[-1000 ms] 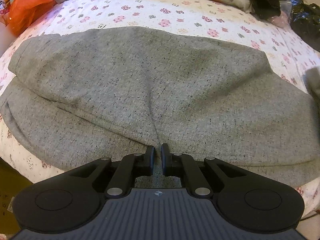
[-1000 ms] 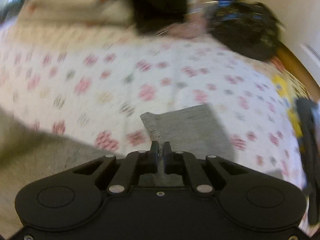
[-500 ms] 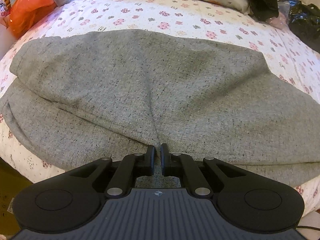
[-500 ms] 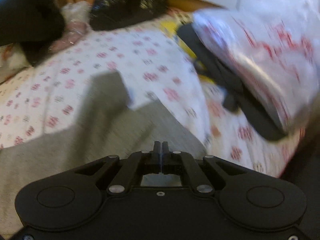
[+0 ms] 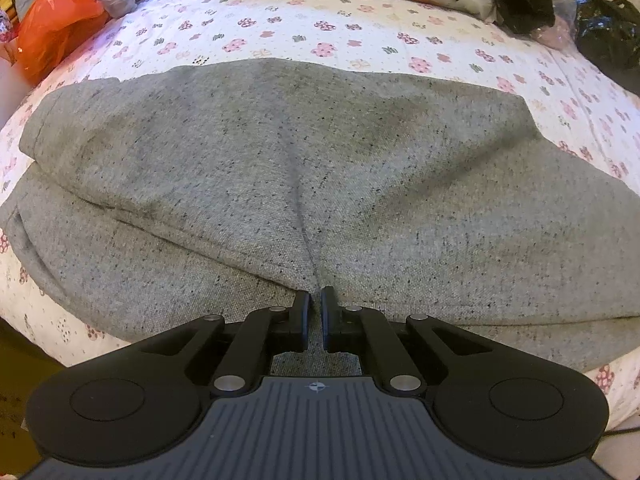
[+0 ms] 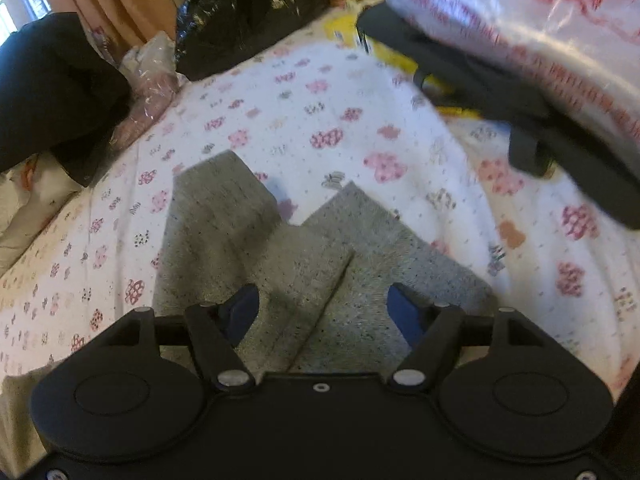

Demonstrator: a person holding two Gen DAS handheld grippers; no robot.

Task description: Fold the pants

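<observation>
Pants: grey speckled sweatpants [image 5: 320, 184] lie folded across the bed, one layer over another, filling the middle of the left wrist view; the two leg ends [image 6: 280, 240] show in the right wrist view, side by side, spreading apart toward 12 o'clock.
Left tool [image 5: 315, 300]: at 6 o'clock of its view, jaws together, clamped on the near edge of the sweatpants, with a crease running up from the pinch.
Right tool [image 6: 320, 304]: jaws have just been opening and now stand apart over the leg ends; cloth lies between the blue pads [image 6: 240, 312], which do not press it.
Bed: floral sheet [image 5: 320, 36] under everything.
Clutter: orange plastic bag [image 5: 56, 20] at 10 o'clock; black plastic bag [image 6: 248, 8] at 12 o'clock.
</observation>
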